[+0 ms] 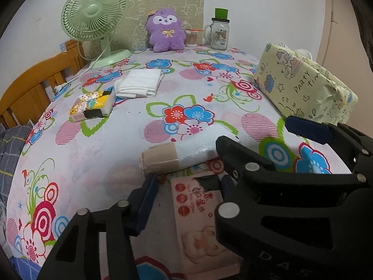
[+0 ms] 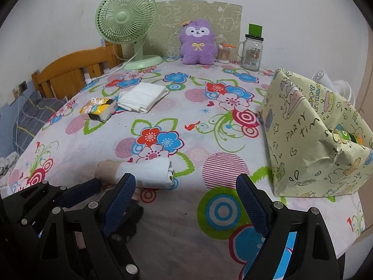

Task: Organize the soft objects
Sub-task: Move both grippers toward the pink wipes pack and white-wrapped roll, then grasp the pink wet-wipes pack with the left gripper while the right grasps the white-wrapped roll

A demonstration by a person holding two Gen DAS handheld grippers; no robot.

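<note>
1. Left gripper [image 1: 187, 182] points down at the floral-cloth table [image 1: 93, 154], claw about half open; flat pink wet-wipes pack [image 1: 198, 212] sits between its blue pads
2. Right pad looks to be against the pack edge, left pad [image 1: 145, 200] shows a thin gap, so no firm grip
3. Right gripper [image 2: 184, 182] claw is spread wide with nothing in it, hovering over bare cloth just right of the left one
4. Rolled white-and-beige soft bundle [image 1: 177, 156] lies just beyond the wipes pack, near the table's front edge
5. Folded white cloth [image 1: 139, 82] and yellow cartoon tissue pack [image 1: 93, 105] lie side by side mid-left
6. Purple plush toy [image 1: 164, 31] sits upright at the back wall between the pale green desk fan [image 1: 93, 11] and the glass handled jar [image 1: 219, 33]
7. Pale yellow party-paper wrapped box [image 1: 303, 86] stands on the right edge
</note>
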